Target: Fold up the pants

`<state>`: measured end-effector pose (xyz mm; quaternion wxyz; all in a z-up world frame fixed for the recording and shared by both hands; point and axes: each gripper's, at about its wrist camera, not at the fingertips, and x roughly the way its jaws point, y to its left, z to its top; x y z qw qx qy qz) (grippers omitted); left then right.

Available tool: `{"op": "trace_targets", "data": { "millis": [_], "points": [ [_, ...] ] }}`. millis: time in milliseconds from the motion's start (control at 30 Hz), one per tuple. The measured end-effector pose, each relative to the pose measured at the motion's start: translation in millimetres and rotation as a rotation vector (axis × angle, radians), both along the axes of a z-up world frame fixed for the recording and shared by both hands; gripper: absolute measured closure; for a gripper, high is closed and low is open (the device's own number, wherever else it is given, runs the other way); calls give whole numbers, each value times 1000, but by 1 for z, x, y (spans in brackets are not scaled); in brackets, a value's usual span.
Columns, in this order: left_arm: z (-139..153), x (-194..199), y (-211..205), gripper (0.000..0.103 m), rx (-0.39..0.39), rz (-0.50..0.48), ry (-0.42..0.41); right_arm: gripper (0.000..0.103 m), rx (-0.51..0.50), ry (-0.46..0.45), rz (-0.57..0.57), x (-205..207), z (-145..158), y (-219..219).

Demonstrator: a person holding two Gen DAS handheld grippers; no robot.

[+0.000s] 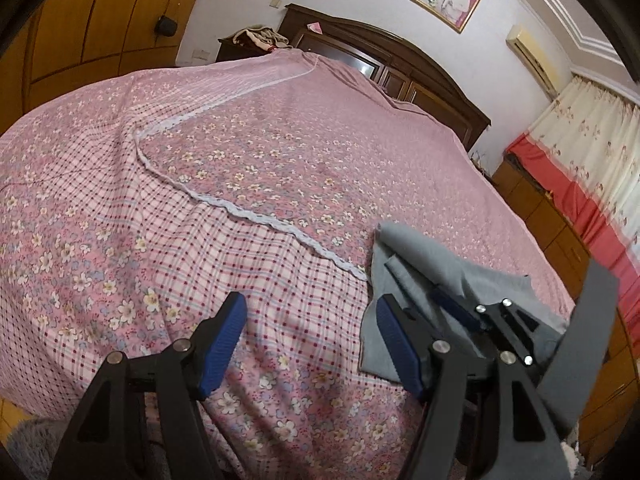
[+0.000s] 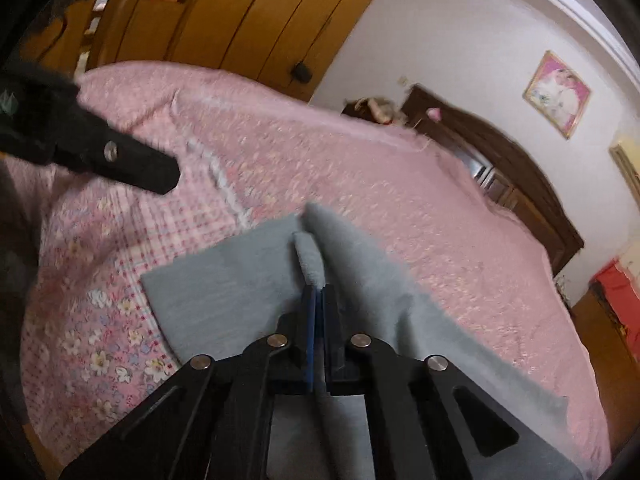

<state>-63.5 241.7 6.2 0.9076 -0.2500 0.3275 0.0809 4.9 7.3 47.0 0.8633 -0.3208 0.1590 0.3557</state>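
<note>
The grey pants (image 1: 420,256) lie on the pink floral bedspread (image 1: 240,160) at the lower right of the left wrist view. My left gripper (image 1: 310,344) is open and empty just above the bedspread, to the left of the pants. My right gripper (image 2: 319,296) is shut on a raised fold of the grey pants (image 2: 224,280), lifting the cloth into a ridge. It also shows in the left wrist view (image 1: 480,312), close beside my left one. My left gripper shows as a black finger (image 2: 120,160) at the upper left of the right wrist view.
The bed has a dark wooden headboard (image 1: 400,64) at the far end. A wooden wardrobe (image 1: 80,20) stands to the left, a low wooden cabinet (image 1: 552,224) and curtains (image 1: 592,152) to the right. A white lace seam (image 1: 256,212) runs across the bedspread.
</note>
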Motion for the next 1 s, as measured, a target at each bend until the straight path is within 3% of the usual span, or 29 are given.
{"op": "trace_targets", "data": {
  "millis": [67, 133, 300, 633, 733, 833, 1000],
  "points": [
    [1, -3, 2, 32, -11, 2, -7, 99, 77, -34, 65, -14, 12, -11],
    [1, -7, 4, 32, -21, 6, -14, 99, 86, -91, 135, -32, 19, -14],
    [-2, -15, 15, 32, -48, 8, -12, 99, -37, -134, 265, -53, 5, -3],
    [-5, -25, 25, 32, -78, 8, -10, 96, -72, -136, 251, -65, -14, 4],
    [-7, -18, 24, 32, -78, 4, 7, 83, 23, -29, 216, -66, 0, -5],
    [-7, -11, 20, 32, -69, -6, 20, 76, 171, 132, 155, -54, 28, -28],
    [2, -3, -4, 32, 30, -43, 16, 76, 346, 453, -11, -9, 67, -104]
  ]
}}
